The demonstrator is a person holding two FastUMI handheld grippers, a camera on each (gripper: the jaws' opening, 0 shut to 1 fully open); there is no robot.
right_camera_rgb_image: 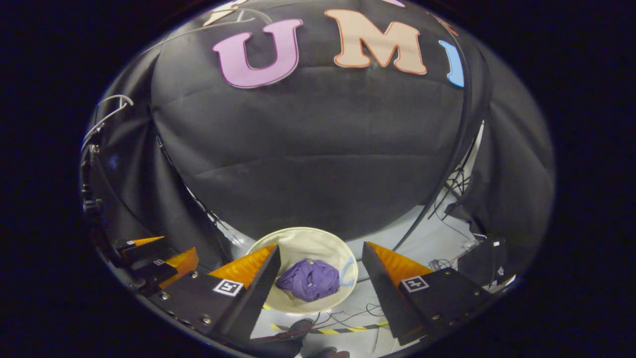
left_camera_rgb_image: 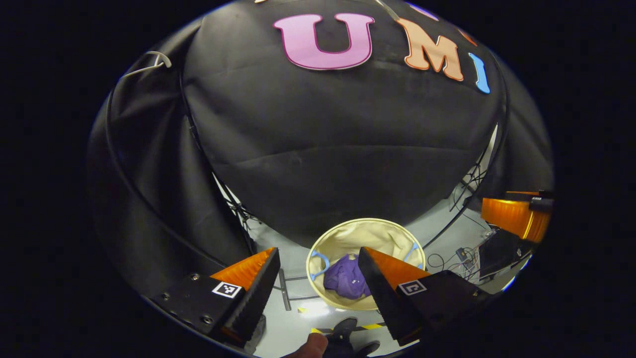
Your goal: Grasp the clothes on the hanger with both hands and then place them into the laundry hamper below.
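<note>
1. The purple clothes (left_camera_rgb_image: 346,283) are lying crumpled in a heap at the bottom of the round cream laundry hamper (left_camera_rgb_image: 348,233), which is standing on the pale floor (right_camera_rgb_image: 422,248) just in front of the black cloth wall.
2. The left tongs (left_camera_rgb_image: 318,283) are hanging above the hamper with the fingers spread wide and nothing between them; in the left gripper view the heap is showing in the gap, partly behind the right-hand finger.
3. The right tongs (right_camera_rgb_image: 320,278) are likewise spread and gripping nothing, hovering over the hamper with the clothes showing between the fingers, well below them.
4. Judging by the soft bunched folds, the clothes are looking light, limp and floppy: no stiffness, nothing fragile, and cloth that is unlikely to slip once pinched.
5. If they needed taking up again, a raised fold on top of the heap would be the place, one fold for each pair of tongs, set apart so the cloth hangs between them.
6. The hamper wall is looking soft and thin, with blue handles (left_camera_rgb_image: 318,266) at the rim, so it could be tipping if a finger snags it.
7. An empty wire hanger (left_camera_rgb_image: 149,62) is hanging high at the far left, so the task is appearing to be done.
</note>
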